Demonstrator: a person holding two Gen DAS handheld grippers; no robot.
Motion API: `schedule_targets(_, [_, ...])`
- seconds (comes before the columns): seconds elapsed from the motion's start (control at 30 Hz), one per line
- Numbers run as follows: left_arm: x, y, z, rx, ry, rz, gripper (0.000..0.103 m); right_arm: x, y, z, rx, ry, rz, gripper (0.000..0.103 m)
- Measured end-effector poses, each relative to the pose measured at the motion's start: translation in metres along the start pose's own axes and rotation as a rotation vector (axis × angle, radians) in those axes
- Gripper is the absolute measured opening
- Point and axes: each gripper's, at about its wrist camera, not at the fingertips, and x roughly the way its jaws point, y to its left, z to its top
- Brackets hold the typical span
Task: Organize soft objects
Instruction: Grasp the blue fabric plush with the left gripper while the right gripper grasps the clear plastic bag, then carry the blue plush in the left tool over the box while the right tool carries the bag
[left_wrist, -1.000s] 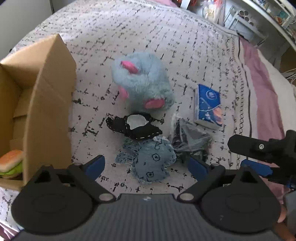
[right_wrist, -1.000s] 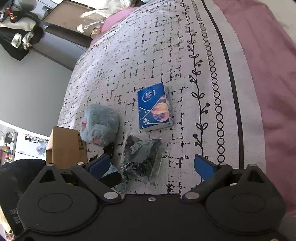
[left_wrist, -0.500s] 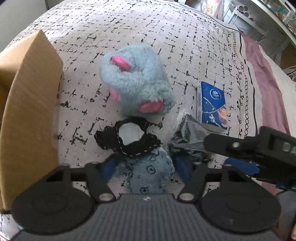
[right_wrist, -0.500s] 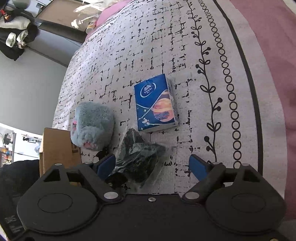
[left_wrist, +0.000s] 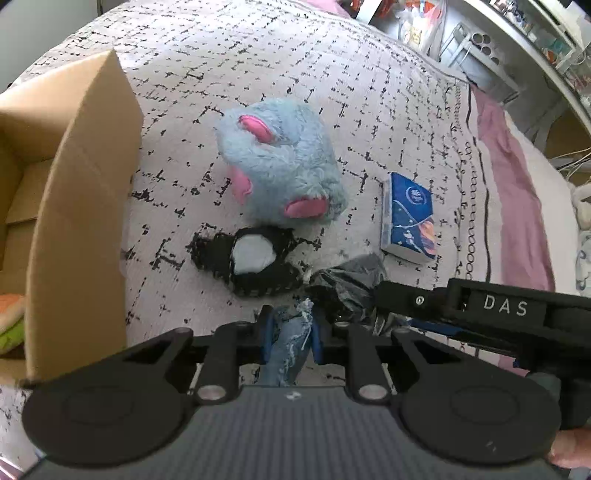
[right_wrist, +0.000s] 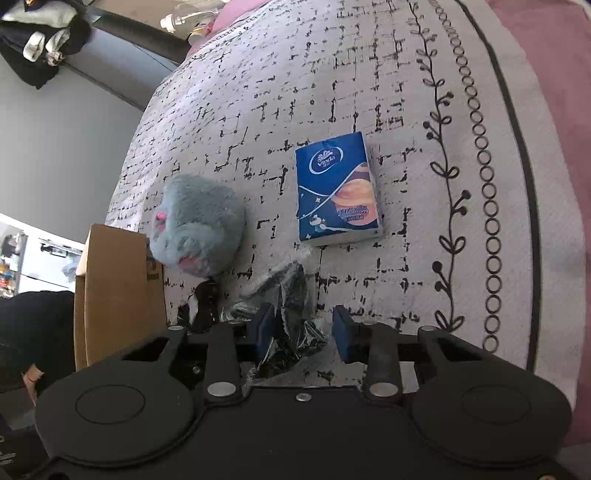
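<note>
My left gripper (left_wrist: 290, 336) is shut on a blue denim soft toy (left_wrist: 288, 350), squeezed between the pads. A black fabric piece with a white centre (left_wrist: 251, 254) lies just ahead, then a grey-blue plush with pink patches (left_wrist: 280, 173). My right gripper (right_wrist: 301, 328) is partly closed around a dark item in a crinkly clear bag (right_wrist: 288, 306); the bag touches the left pad, with a gap at the right pad. The bag also shows in the left wrist view (left_wrist: 347, 288).
An open cardboard box (left_wrist: 85, 206) stands at the left, with a toy burger (left_wrist: 11, 321) inside. A blue tissue pack (right_wrist: 336, 192) lies on the patterned bedspread (right_wrist: 406, 92) beyond the bag. Shelves and clutter lie past the bed's far edge.
My left gripper closed on the denim toy. My right gripper moved in over the bagged item and its jaws narrowed from wide open.
</note>
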Motion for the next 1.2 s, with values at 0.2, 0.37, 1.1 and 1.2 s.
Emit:
schedule_targets(0.2, [-0.019, 0.002, -0.007, 0.003, -0.043, -0.033, 0.019, -0.024, 0.012, -0.009, -0.051, -0.029, -0.035, 0.013])
schedule_targets(0.37, [-0.038, 0.004, -0.012, 0.015, -0.078, -0.060, 0.019, -0.042, 0.017, -0.018, -0.053, -0.054, -0.050, 0.002])
schedule_targets(1.1, [-0.111, 0.048, -0.011, -0.061, -0.215, -0.098, 0.019, -0.091, 0.081, -0.029, -0.126, -0.168, -0.076, 0.001])
schedule_targets(1.2, [-0.121, 0.055, -0.006, -0.065, -0.238, -0.099, 0.019, -0.096, 0.095, -0.029, -0.146, -0.188, -0.069, 0.001])
